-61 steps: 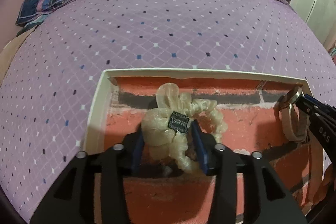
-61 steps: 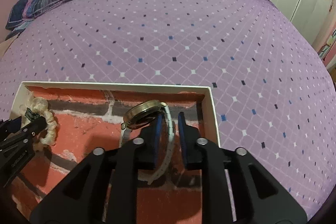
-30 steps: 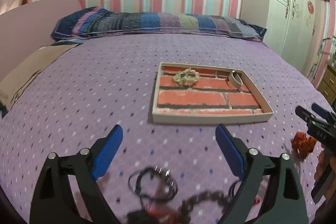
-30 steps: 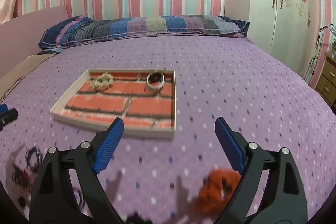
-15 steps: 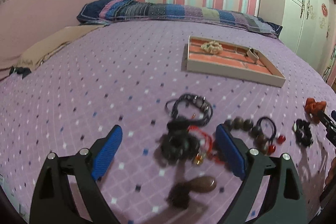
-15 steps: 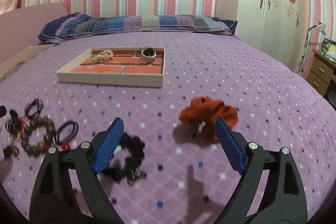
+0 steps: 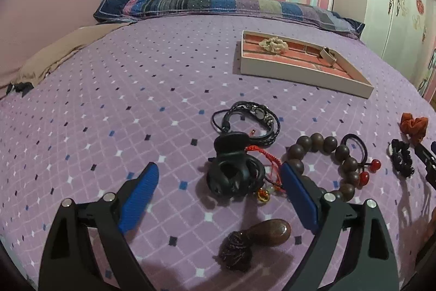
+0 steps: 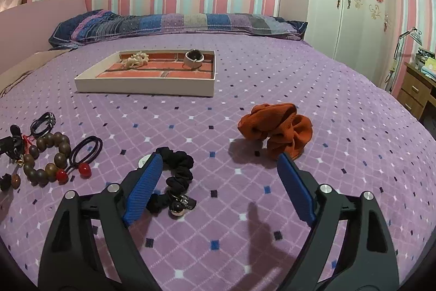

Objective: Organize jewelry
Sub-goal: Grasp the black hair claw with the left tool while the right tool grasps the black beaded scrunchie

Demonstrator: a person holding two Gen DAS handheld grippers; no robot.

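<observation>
A shallow tray (image 7: 305, 76) (image 8: 147, 89) with a brick-pattern floor lies on the purple bed. It holds a cream scrunchie (image 7: 273, 44) (image 8: 135, 59) and a watch (image 7: 327, 55) (image 8: 194, 59). My left gripper (image 7: 218, 179) is open and empty, just above a black hair claw (image 7: 234, 173) tangled with a red cord. Near it lie a black braided bracelet (image 7: 253, 116), a brown bead bracelet (image 7: 327, 160) (image 8: 46, 157) and a brown stone pendant (image 7: 261, 233). My right gripper (image 8: 218, 168) is open and empty, between a black scrunchie (image 8: 177, 176) and an orange scrunchie (image 8: 278, 127) (image 7: 412, 126).
A dark hair tie with red beads (image 8: 84, 152) (image 7: 359, 154) lies beside the bead bracelet. A patchwork pillow (image 8: 177, 23) lies at the head of the bed. A white wardrobe (image 8: 354, 4) and a wooden desk (image 8: 417, 92) stand at the right.
Both grippers let go of the cream scrunchie and the watch in the tray, opened and pulled back. They now hover low over the loose jewelry at the near end of the bed.
</observation>
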